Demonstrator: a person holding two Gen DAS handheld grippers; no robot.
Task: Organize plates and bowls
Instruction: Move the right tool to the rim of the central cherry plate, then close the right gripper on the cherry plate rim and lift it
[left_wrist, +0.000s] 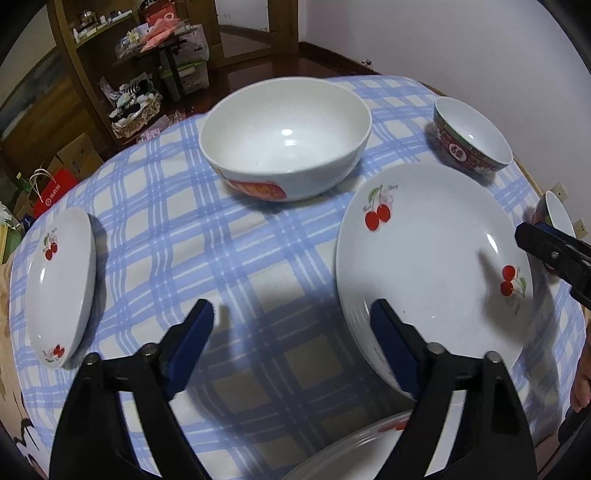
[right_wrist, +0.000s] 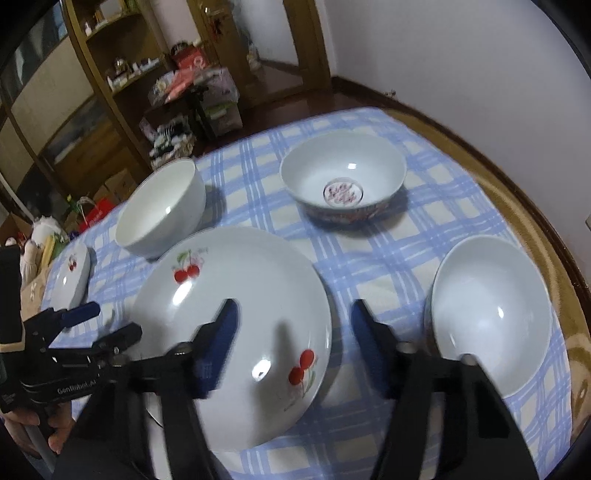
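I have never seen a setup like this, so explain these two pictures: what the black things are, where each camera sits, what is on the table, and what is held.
No robot here: a person holds a two-fingered claw in each hand, each carrying a camera that looks along its fingers. One picture is from the left claw, the other from the right claw. Both are open and hold nothing. On the checked tablecloth lie a large cherry plate, a small cherry plate, a big white bowl, a patterned bowl and another white bowl.
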